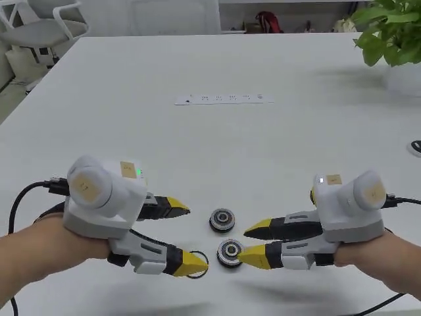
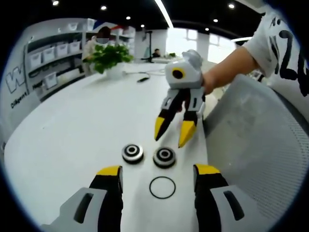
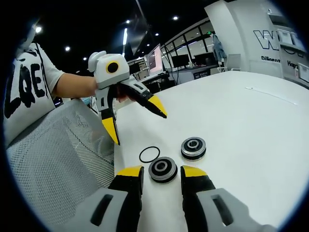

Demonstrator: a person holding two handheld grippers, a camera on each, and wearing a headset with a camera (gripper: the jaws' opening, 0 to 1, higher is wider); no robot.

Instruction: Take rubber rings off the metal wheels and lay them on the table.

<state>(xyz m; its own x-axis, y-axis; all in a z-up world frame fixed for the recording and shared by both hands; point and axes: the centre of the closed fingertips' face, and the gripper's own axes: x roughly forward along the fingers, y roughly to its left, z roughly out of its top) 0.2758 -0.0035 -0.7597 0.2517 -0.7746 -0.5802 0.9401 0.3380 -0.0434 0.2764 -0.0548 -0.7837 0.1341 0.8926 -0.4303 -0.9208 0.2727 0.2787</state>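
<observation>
Two small metal wheels lie on the white table (image 1: 210, 145): a far wheel (image 1: 222, 220) (image 2: 132, 152) (image 3: 193, 148) and a near wheel (image 1: 230, 252) (image 2: 164, 157) (image 3: 162, 169). A thin black rubber ring (image 2: 162, 187) (image 3: 149, 154) (image 1: 196, 258) lies flat and loose beside the near wheel. My left gripper (image 1: 184, 236) (image 2: 159, 171) (image 3: 138, 125) is open, its jaws either side of the ring without touching it. From the other side my right gripper (image 1: 248, 241) (image 3: 161, 173) (image 2: 173, 137) is open, its yellow tips close to the near wheel.
A white power strip (image 1: 223, 99) lies mid-table farther back. A potted plant (image 1: 388, 33) stands at the far right corner. Black cables (image 1: 26, 194) trail from both grippers. A grey mesh chair (image 2: 256, 145) is at the table's near edge.
</observation>
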